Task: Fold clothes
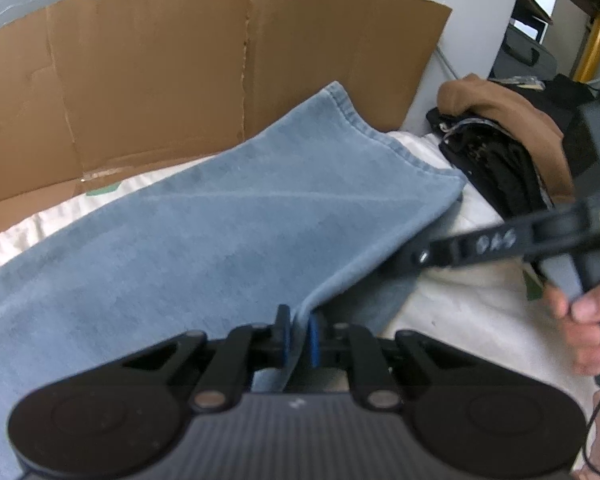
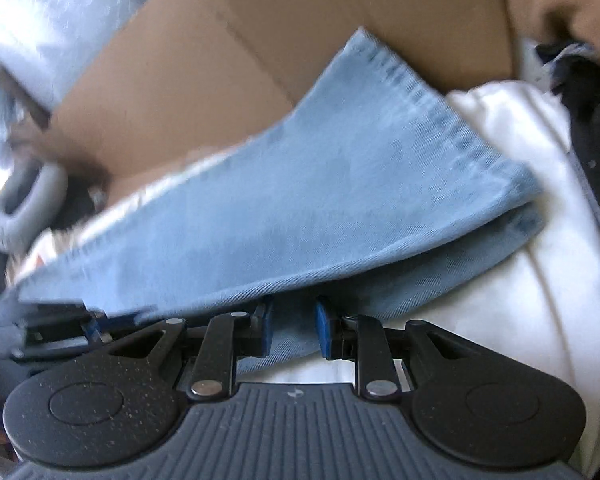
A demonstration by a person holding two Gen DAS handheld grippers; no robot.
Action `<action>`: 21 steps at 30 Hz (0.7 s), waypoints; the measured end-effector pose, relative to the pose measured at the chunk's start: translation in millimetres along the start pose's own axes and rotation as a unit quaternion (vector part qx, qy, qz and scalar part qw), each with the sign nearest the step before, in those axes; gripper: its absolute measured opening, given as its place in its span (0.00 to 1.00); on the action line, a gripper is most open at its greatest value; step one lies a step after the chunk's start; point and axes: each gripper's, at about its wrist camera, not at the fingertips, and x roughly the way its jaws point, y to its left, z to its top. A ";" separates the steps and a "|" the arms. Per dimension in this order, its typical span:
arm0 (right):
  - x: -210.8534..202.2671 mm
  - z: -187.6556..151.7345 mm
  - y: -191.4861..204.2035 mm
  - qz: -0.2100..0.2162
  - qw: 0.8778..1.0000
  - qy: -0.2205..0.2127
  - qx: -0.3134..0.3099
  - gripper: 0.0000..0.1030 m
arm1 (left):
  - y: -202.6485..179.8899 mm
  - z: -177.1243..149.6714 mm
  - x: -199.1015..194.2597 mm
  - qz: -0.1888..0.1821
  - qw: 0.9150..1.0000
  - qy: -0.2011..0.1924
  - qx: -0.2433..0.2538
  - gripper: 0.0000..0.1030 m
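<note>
The light blue denim jeans leg (image 1: 236, 216) lies mid-frame over the white sheet (image 1: 460, 300). Its edge is pinched by the left gripper (image 1: 298, 334); the right gripper (image 2: 292, 328) is parted around the fabric. Both edges should be kept level while folding.

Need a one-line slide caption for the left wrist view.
Left gripper pinches the edge of light-blue jeans spread on a white sheet, cardboard behind.

One pair of light blue jeans (image 1: 220, 216) lies on one white sheet (image 1: 460, 312). One flattened cardboard box (image 1: 180, 60) stands behind. One brown garment (image 1: 500, 108) tops one pile of black clothing (image 1: 492, 160). Two grippers show: left gripper (image 1: 298, 336), right gripper (image 2: 292, 330).
</note>
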 end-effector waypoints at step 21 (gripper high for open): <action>-23.9 -18.6 -20.8 -0.002 0.999 0.024 0.046 0.27 | -28.6 -29.8 -3.3 0.001 0.998 0.040 0.052 0.57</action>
